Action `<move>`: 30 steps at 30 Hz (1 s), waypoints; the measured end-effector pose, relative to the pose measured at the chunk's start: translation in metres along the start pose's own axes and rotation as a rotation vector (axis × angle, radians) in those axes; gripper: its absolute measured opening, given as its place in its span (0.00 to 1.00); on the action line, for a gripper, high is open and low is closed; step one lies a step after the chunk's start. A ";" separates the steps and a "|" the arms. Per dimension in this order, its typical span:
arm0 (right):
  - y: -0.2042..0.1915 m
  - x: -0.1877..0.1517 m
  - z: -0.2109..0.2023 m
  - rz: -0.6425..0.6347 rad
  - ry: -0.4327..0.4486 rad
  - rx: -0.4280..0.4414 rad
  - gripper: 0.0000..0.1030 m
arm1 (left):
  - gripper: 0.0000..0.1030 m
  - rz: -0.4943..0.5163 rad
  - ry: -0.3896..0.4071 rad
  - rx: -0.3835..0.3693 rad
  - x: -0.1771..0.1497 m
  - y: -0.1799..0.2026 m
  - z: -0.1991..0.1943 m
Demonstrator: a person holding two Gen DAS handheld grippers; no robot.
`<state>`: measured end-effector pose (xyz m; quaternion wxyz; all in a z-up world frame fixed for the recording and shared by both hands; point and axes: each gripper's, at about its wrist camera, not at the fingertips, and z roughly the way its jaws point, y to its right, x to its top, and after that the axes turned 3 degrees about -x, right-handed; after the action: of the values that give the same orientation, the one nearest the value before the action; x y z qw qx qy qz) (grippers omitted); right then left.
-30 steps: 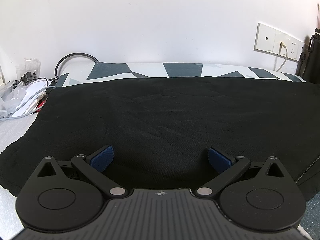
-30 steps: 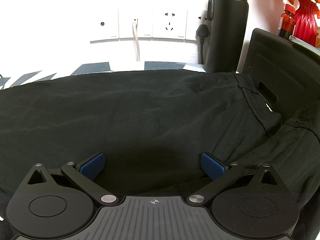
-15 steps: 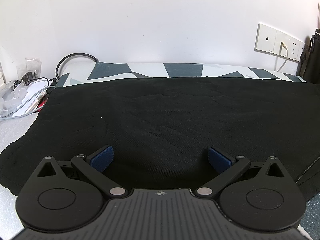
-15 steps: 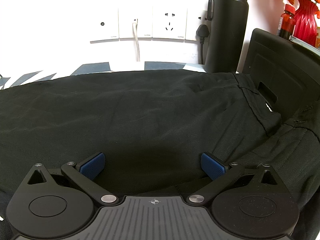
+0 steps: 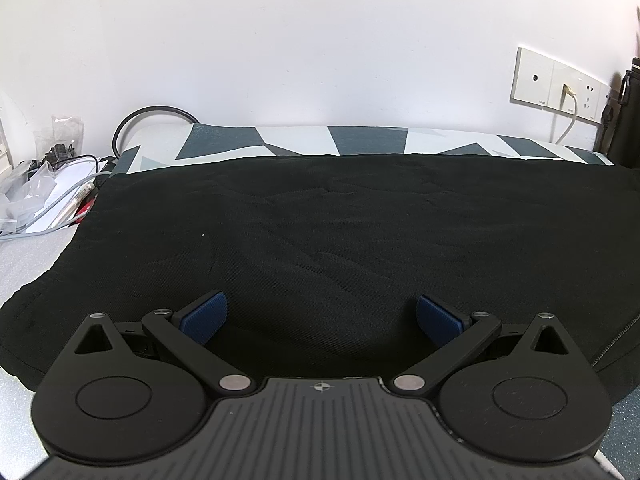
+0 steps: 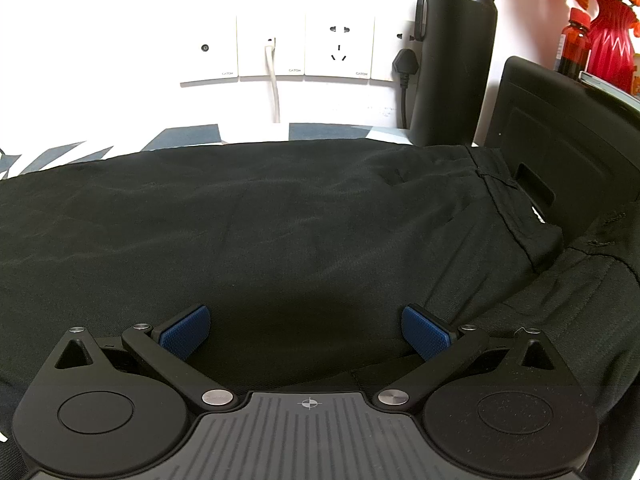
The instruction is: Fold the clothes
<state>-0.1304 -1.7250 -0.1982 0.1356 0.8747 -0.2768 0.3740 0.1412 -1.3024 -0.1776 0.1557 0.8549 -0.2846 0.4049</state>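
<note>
A black pair of trousers [image 5: 340,232] lies spread flat across the table, filling most of both views. In the right wrist view its waistband [image 6: 516,208] runs at the right end of the black trousers [image 6: 260,224]. My left gripper [image 5: 320,318] hovers just over the near edge of the cloth, open, blue pads [image 5: 204,316] wide apart with nothing between them. My right gripper [image 6: 305,332] is likewise open low over the cloth near the waist end, holding nothing.
A grey-and-white patterned table cover [image 5: 300,140] shows behind the trousers. Cables and plastic bags [image 5: 44,188] clutter the far left. Wall sockets [image 6: 304,48], a black bottle [image 6: 452,52], a black case [image 6: 560,140] and a red vase [image 6: 610,40] stand at the right.
</note>
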 end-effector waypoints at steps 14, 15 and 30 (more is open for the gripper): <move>-0.006 0.006 0.002 -0.027 -0.021 -0.002 0.99 | 1.00 0.002 -0.002 0.003 0.001 0.000 0.000; -0.006 0.006 0.002 -0.027 -0.019 -0.001 0.99 | 1.00 0.002 -0.003 0.003 0.001 0.000 0.000; -0.005 0.004 0.006 -0.003 -0.002 0.015 0.99 | 1.00 -0.003 0.000 0.006 0.000 0.000 -0.001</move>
<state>-0.1212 -1.7250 -0.1994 0.1291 0.8764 -0.2730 0.3752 0.1402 -1.3020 -0.1767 0.1535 0.8559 -0.2818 0.4055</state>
